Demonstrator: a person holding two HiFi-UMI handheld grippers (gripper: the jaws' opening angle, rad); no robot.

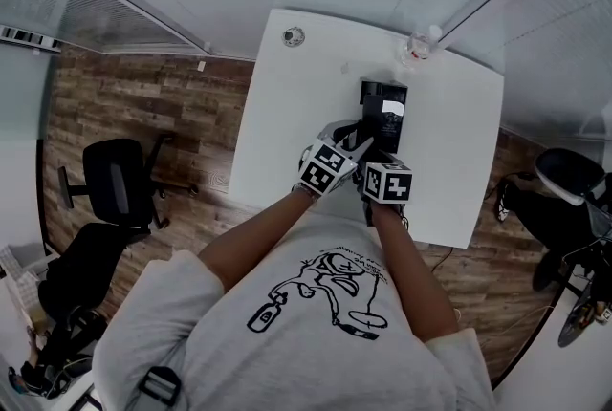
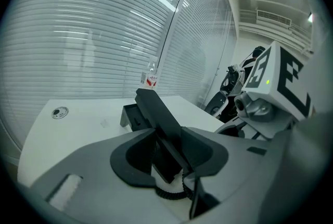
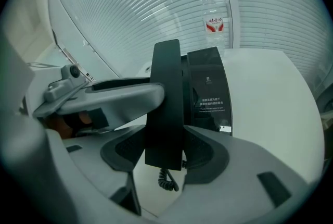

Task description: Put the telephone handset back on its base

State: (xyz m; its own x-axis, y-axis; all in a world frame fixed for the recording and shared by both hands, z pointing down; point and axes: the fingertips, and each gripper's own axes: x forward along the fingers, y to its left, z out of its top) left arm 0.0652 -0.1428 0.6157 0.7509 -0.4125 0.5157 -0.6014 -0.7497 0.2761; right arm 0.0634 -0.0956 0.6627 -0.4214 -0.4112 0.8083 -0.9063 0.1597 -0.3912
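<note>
Left gripper point(image 2: 169, 158) and right gripper point(image 3: 164, 152) both grasp the handset point(image 3: 165, 103) in their fingers. Base point(image 1: 383, 109) sits just above centre frame on the table point(image 1: 287, 113).

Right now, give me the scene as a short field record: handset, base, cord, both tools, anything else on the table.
handset: off the base, gripped by both tools
base: black, on the white table, just beyond the handset
cord: coiled, hanging below the handset
left tool: closed on the handset
right tool: closed on the handset
other: bottle at the table's far edge
task state: handset not yet seated
</note>
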